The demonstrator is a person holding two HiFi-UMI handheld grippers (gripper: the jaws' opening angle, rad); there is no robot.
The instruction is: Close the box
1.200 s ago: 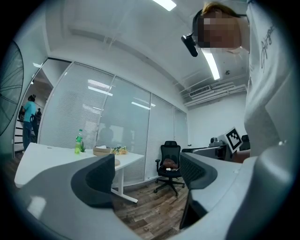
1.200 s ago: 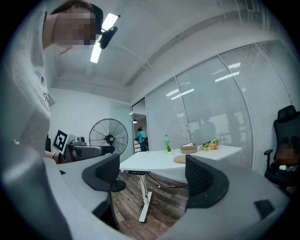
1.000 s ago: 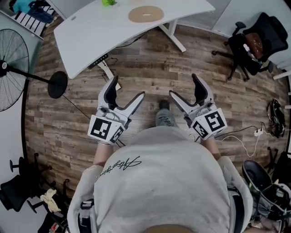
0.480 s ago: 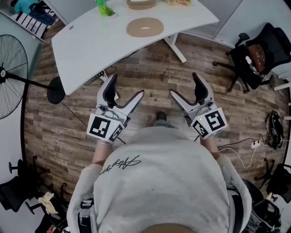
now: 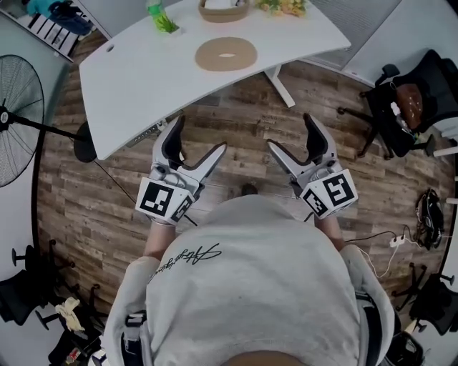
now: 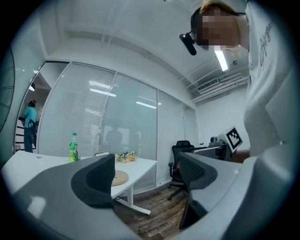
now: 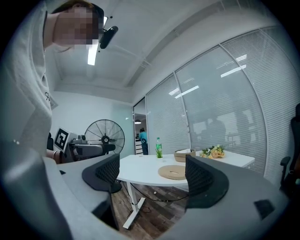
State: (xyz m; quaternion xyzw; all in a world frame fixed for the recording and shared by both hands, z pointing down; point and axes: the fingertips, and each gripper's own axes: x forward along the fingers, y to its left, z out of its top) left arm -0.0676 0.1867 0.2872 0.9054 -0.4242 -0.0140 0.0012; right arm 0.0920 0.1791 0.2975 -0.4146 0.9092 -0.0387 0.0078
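Left gripper [image 5: 199, 136] and right gripper [image 5: 290, 132] jaws gape wide, empty. The round tan box [image 5: 223, 8] sits far across the white counter [image 5: 143, 71]. The flat tan disc [image 5: 226, 53] nearby, likely its lid, looks light and stiff; grip its rim.

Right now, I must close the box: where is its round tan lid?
Head view, top centre: the round tan lid lies on the white table, nearer than the box, right of the green bottle.

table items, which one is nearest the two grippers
The flat round tan disc, lying in the middle of the table; the green bottle, basket and flowers all stand farther back.
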